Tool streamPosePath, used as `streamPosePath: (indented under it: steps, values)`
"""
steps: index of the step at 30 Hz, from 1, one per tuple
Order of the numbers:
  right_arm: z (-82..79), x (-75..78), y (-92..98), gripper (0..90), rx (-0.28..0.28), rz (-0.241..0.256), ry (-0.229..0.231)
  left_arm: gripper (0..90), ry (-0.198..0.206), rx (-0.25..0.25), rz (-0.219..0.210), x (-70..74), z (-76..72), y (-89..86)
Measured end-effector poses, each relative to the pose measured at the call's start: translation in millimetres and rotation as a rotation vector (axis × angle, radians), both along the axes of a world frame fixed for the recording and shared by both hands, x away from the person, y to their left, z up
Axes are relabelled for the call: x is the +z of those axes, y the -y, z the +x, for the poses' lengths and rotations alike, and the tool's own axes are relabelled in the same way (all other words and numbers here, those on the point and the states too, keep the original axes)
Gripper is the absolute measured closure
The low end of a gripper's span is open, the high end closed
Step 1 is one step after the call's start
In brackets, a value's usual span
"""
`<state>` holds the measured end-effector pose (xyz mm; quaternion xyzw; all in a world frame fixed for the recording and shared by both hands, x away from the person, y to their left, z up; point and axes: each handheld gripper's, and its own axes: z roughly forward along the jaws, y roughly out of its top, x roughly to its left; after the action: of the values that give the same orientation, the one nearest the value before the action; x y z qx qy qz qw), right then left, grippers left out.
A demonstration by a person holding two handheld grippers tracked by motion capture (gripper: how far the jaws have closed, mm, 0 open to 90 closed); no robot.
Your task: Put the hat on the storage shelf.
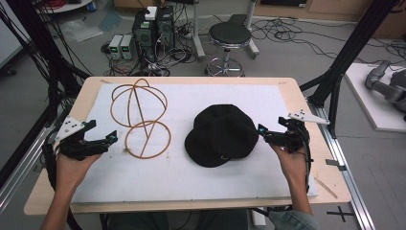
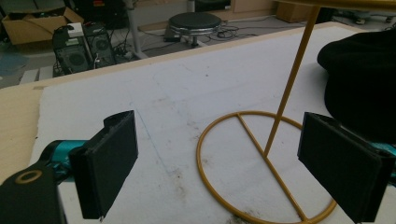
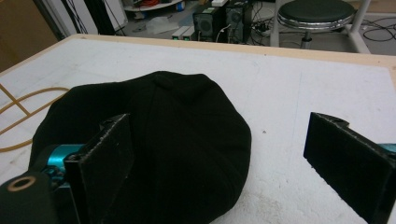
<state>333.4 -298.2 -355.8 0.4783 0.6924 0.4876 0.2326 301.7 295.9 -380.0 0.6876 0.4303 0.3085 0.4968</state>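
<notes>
White padding (image 1: 191, 177) covers most of the wooden table (image 1: 297, 86); beyond the far edge sit a black stool (image 1: 230, 36), computer towers (image 1: 153, 28) and loose cables on the floor.

Wire hat stand (image 1: 141, 117): gold, left half of the pad. Ring base flat on the pad, thin upright rising from the base's crossbar to a wire globe on top.

Black cap (image 1: 222, 135): right of centre, flat on the pad, well apart from the stand.

Left gripper (image 1: 103, 139): held in the left hand (image 1: 72, 165) at the pad's left edge, jaws spread wide, holding nothing. In the left gripper view the base ring (image 2: 261, 163) and upright lie between and ahead of the jaws, not touched.

Right gripper (image 1: 265, 134): held in the right hand (image 1: 292, 163), tips just beside the cap's right edge. Jaws spread, empty. In the right gripper view the cap (image 3: 163, 140) lies ahead and behind the left-hand jaw; contact cannot be told.
</notes>
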Motion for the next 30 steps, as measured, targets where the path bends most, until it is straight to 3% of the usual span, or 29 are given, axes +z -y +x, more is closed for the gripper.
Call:
streamPosePath:
  steps: [4,10,20,30]
  values:
    - [3.0,-1.1,-2.1,8.8,0.0,-0.001,0.004,12.5,0.0,0.003,0.022,-0.2,-3.0,0.1]
    - [8.2,-2.9,-12.8,8.8,0.022,-0.015,0.005,12.5,0.012,0.01,0.012,2.7,-9.1,-4.8]
    - [30.0,-15.4,-33.2,8.8,0.056,-0.027,0.002,12.5,0.004,0.024,-0.002,-0.9,-17.9,-16.9]
    - [46.9,-24.9,-55.5,8.8,0.113,-0.004,-0.013,12.5,0.02,0.022,0.001,3.4,-25.2,-20.7]
